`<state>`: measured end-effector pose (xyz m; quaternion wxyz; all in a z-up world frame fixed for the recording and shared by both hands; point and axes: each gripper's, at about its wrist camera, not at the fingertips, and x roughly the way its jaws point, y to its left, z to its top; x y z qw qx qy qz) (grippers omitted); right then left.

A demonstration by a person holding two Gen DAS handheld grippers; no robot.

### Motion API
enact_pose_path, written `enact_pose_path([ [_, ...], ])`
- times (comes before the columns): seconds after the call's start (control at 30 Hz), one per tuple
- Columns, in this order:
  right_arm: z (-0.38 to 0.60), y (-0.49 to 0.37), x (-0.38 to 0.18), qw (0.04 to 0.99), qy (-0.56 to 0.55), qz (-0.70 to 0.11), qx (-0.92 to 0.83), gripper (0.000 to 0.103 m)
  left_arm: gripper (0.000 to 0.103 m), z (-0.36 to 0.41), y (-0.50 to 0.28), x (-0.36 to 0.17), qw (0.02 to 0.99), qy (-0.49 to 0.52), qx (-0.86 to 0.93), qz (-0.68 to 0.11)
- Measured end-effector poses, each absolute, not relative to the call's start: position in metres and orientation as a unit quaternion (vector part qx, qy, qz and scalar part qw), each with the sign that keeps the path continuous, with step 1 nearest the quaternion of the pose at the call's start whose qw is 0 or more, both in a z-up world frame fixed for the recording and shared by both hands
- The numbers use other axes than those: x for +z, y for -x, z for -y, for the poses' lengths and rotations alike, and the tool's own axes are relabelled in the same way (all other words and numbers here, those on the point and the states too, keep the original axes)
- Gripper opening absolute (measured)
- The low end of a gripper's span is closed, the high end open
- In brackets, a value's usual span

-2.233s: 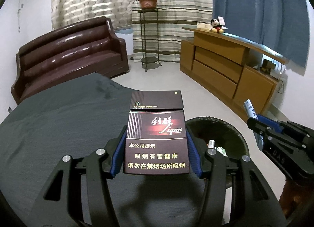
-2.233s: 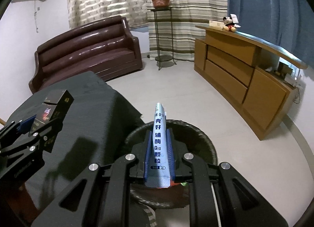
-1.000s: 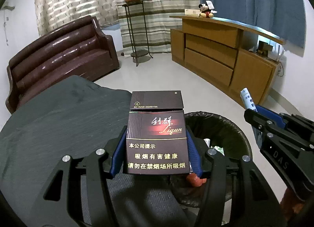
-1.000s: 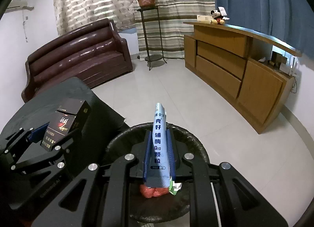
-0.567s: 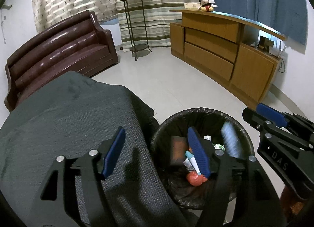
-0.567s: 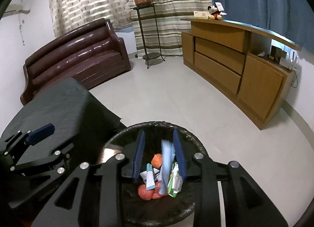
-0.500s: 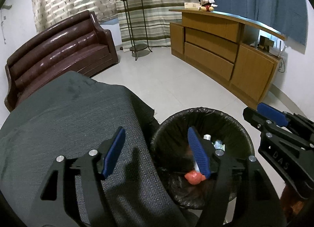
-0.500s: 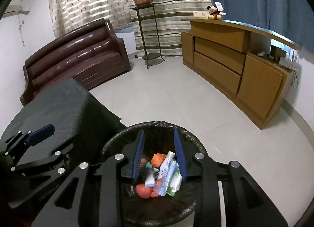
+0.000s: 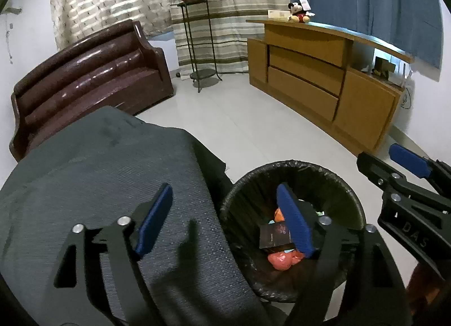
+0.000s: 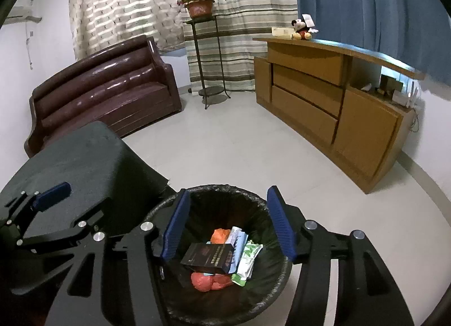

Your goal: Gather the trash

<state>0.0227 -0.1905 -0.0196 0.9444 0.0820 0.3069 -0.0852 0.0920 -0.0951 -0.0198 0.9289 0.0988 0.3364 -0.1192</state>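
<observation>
Now both claws let go over the bin

Nearest, the right claw and left claw are opening, nothing between their pads; keep them spreading and lift straight up clear of the rim. Below, the cigarette pack and sachet lie in the trash bin; the cloth-covered tabletop sits at nine o'clock

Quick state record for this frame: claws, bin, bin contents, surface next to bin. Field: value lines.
left claw: jaws opening, nothing between them
right claw: jaws opening, nothing between them, above the bin
bin: black-lined trash bin on the floor
bin contents: dark cigarette pack on top, pale blue sachet, green-white packet, orange-red wrappers
beside bin: dark grey cloth-covered table
</observation>
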Motion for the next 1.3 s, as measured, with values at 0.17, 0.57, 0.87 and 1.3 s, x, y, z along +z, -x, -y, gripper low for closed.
enact_pose_path([
  [0.17,0.191,-0.014,-0.015,0.947,-0.076,-0.299,-0.093,0.061,0.078,0.09,-0.084,-0.014,0.932,-0.095,-0.117,-0.33],
  [0.57,0.181,0.012,-0.001,0.951,-0.067,-0.284,-0.101,0.063,0.082,0.062,-0.051,-0.003,0.936,-0.083,-0.106,-0.324],
  [0.87,0.163,0.036,0.014,0.958,-0.048,-0.265,-0.093,0.066,0.086,0.037,-0.022,0.014,0.945,-0.069,-0.09,-0.308],
  [1.3,0.149,0.063,0.028,0.965,-0.037,-0.246,-0.087,0.067,0.086,0.012,0.008,0.037,0.953,-0.043,-0.072,-0.292],
])
